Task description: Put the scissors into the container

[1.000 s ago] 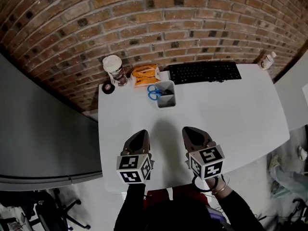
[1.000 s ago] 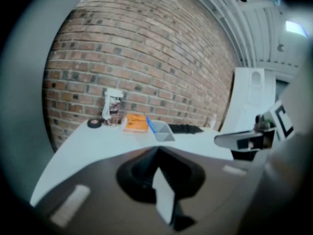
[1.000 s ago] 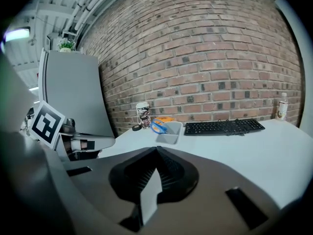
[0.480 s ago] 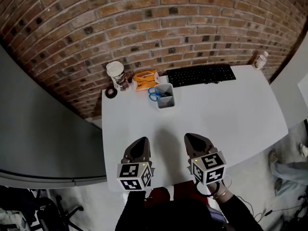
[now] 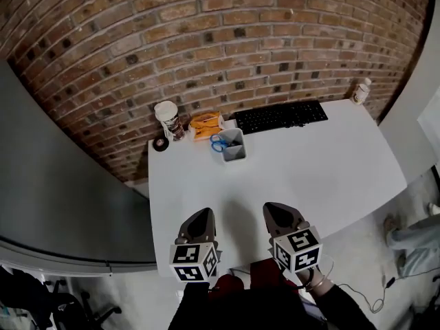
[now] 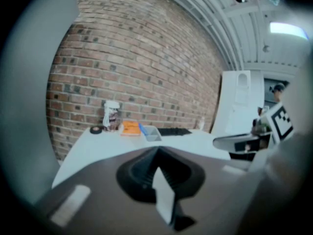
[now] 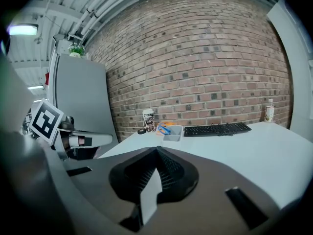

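Blue-handled scissors (image 5: 219,143) stand in the small grey container (image 5: 233,146) at the back of the white table (image 5: 330,170), handles sticking out over its left rim. The same scissors (image 7: 163,128) and container (image 7: 173,132) show far off in the right gripper view, and the container (image 6: 151,133) in the left gripper view. My left gripper (image 5: 199,216) and right gripper (image 5: 275,210) hover side by side over the table's near edge, far from the container. Both have their jaws shut with nothing between them.
A paper cup (image 5: 167,117), a black tape roll (image 5: 160,144) and an orange packet (image 5: 205,124) lie left of the container. A black keyboard (image 5: 280,116) sits behind it and a small bottle (image 5: 359,91) at the far right corner. A brick wall backs the table.
The head view has pulled back and up, so the table looks smaller and farther. Both grippers stay shut at the near edge; the scissors stay in the container.
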Tool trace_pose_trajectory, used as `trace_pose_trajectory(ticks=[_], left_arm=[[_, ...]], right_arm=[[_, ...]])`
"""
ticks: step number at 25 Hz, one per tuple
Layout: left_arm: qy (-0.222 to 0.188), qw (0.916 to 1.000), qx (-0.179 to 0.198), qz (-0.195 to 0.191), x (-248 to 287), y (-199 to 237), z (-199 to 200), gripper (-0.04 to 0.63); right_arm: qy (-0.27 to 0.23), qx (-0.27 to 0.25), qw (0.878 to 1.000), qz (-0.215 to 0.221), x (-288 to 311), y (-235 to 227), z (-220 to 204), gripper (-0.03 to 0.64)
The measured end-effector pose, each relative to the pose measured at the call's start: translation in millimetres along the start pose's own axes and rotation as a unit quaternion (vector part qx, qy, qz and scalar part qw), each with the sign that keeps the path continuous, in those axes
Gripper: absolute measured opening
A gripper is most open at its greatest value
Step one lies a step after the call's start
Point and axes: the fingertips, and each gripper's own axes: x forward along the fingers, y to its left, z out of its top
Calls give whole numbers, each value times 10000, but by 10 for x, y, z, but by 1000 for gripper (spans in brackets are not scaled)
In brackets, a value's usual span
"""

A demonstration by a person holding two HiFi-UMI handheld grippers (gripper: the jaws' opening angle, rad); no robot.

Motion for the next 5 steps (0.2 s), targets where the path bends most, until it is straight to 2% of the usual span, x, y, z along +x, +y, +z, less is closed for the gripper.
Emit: trace_pose_trajectory(ticks=[5], left_arm=[[0, 10000, 15, -23, -167, -72, 2, 2]], right_arm=[[-15, 12, 10000, -4, -178, 49, -7, 8]])
